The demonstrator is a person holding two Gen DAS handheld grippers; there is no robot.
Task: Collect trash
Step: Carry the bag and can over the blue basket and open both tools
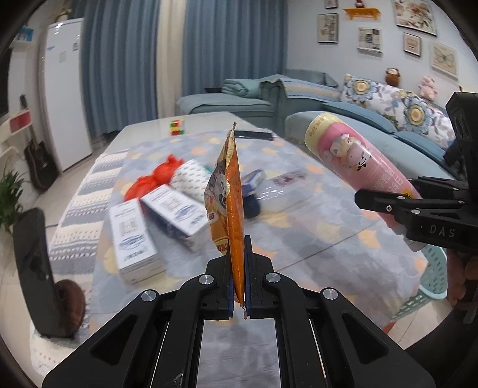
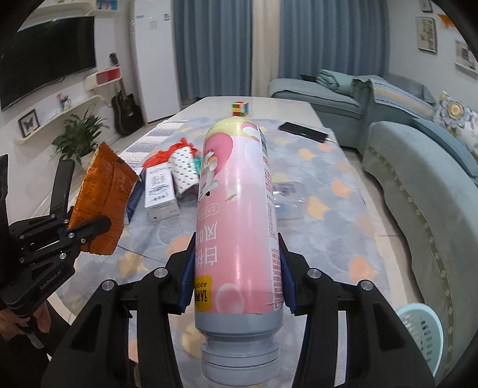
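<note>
While both hands are hovering above the table [image 2: 343,185], the left gripper [image 1: 238,253] is pinching an orange snack wrapper [image 1: 230,194] edge-on (its print hardly readable), and the right gripper [image 2: 236,262] is clamping a pink bottle [image 2: 236,209], cap nearest; a basket [image 2: 424,328] is sitting half cut off.

Toward the far end of the table [image 2: 343,185] I see a Rubik's cube [image 2: 240,108], upper centre of my right view, with a dark phone [image 2: 303,131] lying flat to its right on the patterned cloth [image 2: 328,226]. Blue curtains [image 2: 328,44] fill the top of the frame, and a white fridge [image 2: 155,56] stands left of them. At upper left hangs a black television [image 2: 44,68]; below it a guitar [image 2: 127,109] leans by a potted plant [image 2: 79,135]. A blue sofa [image 2: 424,191] runs down the right edge, and framed pictures [image 1: 413,16] hang at upper right in my left view.
</note>
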